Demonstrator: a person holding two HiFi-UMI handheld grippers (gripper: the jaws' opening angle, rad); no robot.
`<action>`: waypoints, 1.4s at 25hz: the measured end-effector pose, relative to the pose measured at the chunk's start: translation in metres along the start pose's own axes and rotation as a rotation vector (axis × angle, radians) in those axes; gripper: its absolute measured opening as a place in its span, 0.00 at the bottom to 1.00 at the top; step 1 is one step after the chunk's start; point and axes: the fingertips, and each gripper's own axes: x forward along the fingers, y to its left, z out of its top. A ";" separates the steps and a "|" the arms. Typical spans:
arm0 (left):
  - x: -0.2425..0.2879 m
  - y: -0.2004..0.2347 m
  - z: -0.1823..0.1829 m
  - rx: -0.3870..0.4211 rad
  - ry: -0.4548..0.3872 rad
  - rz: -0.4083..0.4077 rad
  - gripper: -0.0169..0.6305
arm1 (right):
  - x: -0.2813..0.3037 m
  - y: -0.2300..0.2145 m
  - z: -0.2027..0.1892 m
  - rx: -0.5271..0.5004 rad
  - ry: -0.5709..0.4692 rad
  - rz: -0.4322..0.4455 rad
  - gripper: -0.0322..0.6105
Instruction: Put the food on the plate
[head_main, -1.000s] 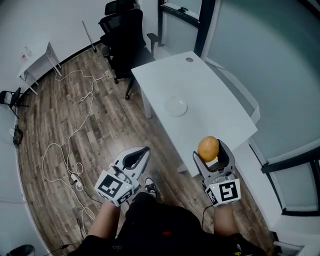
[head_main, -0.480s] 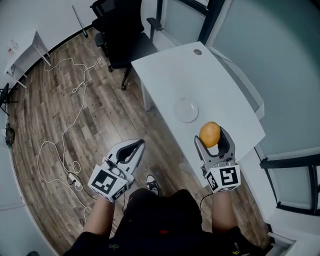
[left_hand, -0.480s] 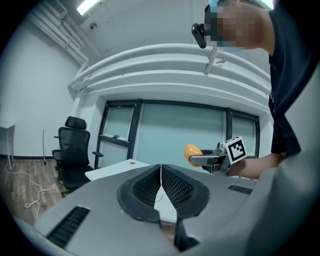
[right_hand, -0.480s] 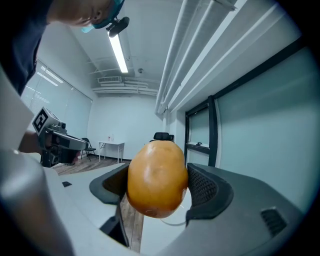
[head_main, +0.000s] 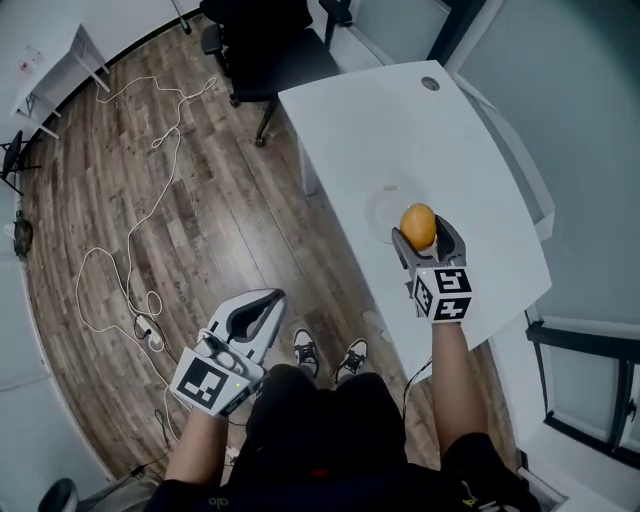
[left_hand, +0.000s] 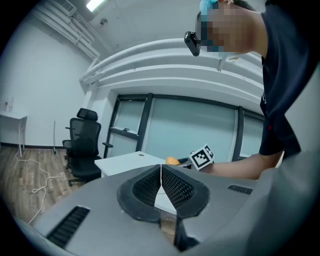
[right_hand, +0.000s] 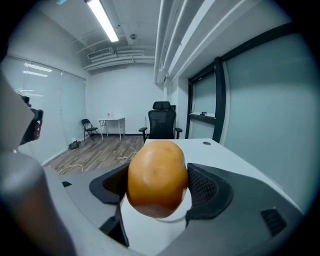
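An orange-coloured round fruit (head_main: 418, 226) is clamped between the jaws of my right gripper (head_main: 420, 230), which is shut on it. It hangs over the near edge of a clear glass plate (head_main: 383, 205) on the white table (head_main: 360, 120); the fruit hides part of the plate. In the right gripper view the fruit (right_hand: 157, 177) fills the middle above the tabletop (right_hand: 225, 152). My left gripper (head_main: 265, 303) is shut and empty, low at my left side over the wooden floor. Its own view shows the pads (left_hand: 172, 187) pressed together, with the fruit (left_hand: 172, 160) far off.
A black office chair (head_main: 265, 40) stands at the table's far end. White cables (head_main: 130, 200) trail over the wooden floor at the left. A small white side table (head_main: 55, 70) is at the far left. Glass walls (head_main: 590, 150) run along the table's right side.
My right gripper has carried the fruit forward from the table's near edge to just over the plate. The left gripper has stayed shut at my side.
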 end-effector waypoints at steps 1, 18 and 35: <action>0.001 0.004 -0.005 -0.014 0.009 0.014 0.06 | 0.018 -0.004 -0.009 -0.003 0.025 0.005 0.61; 0.008 0.026 -0.032 -0.084 0.089 0.120 0.06 | 0.134 -0.028 -0.105 -0.081 0.382 0.038 0.61; 0.031 -0.028 0.024 0.041 -0.011 0.010 0.06 | -0.092 -0.019 0.054 0.037 -0.236 0.145 0.39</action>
